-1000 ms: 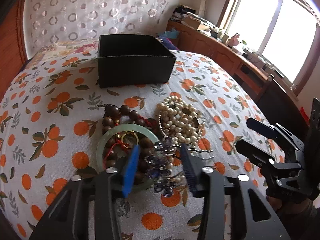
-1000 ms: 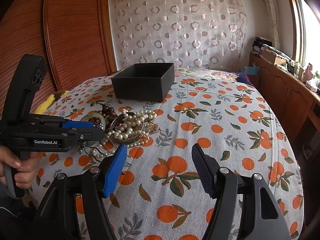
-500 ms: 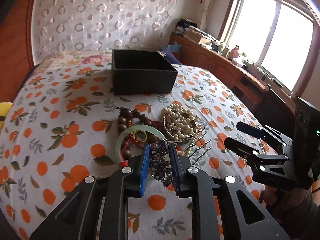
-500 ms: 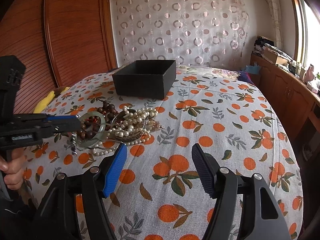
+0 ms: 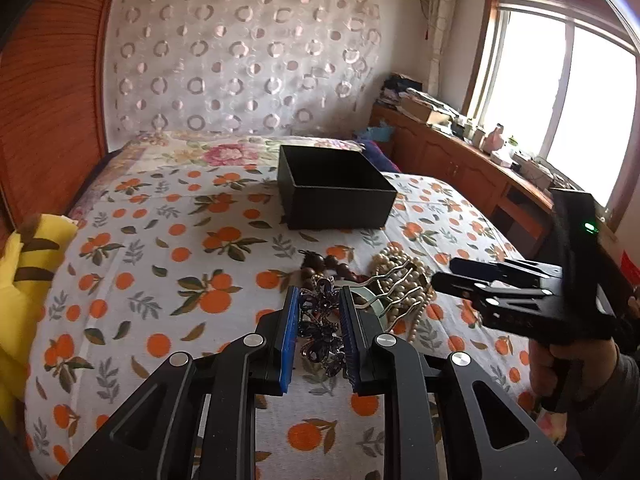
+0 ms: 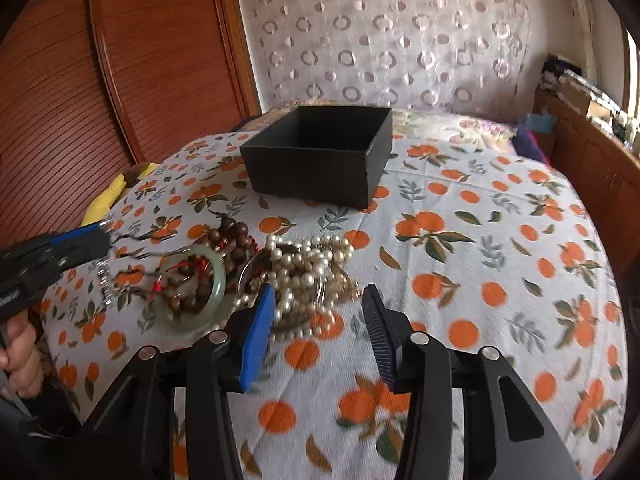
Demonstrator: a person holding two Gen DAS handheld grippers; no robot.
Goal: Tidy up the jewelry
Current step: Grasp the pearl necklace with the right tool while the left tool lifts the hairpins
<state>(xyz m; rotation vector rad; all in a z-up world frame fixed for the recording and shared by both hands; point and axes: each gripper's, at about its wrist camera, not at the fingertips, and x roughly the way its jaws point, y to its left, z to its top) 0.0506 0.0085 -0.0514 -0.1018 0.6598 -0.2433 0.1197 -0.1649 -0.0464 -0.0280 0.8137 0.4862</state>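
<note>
My left gripper (image 5: pixel 319 294) is shut on a purple flower hair comb (image 5: pixel 320 326) and holds it above the orange-print bedspread (image 5: pixel 180 248). The comb's wavy metal tines (image 5: pixel 394 284) stick out to the right. The right wrist view shows that gripper (image 6: pixel 100 236) at the far left, with the comb hanging from it. My right gripper (image 6: pixel 318 292) hovers at the near edge of a pearl necklace heap (image 6: pixel 308 268). Its jaws are closing, and some pearls lie by the blue pad without being pinched. A jade bangle (image 6: pixel 218 280) and brown wooden beads (image 6: pixel 236 242) lie left of the pearls.
An open black box (image 6: pixel 320 168) stands on the bed beyond the jewelry pile. A yellow plush (image 5: pixel 24 280) lies at the bed's left edge by the wooden headboard (image 6: pixel 80 120). A cluttered wooden cabinet (image 5: pixel 460 160) runs under the window on the right.
The left gripper shut on the purple hair comb and lifted it off the pile. The right gripper moved left to the pearls and its jaws narrowed.
</note>
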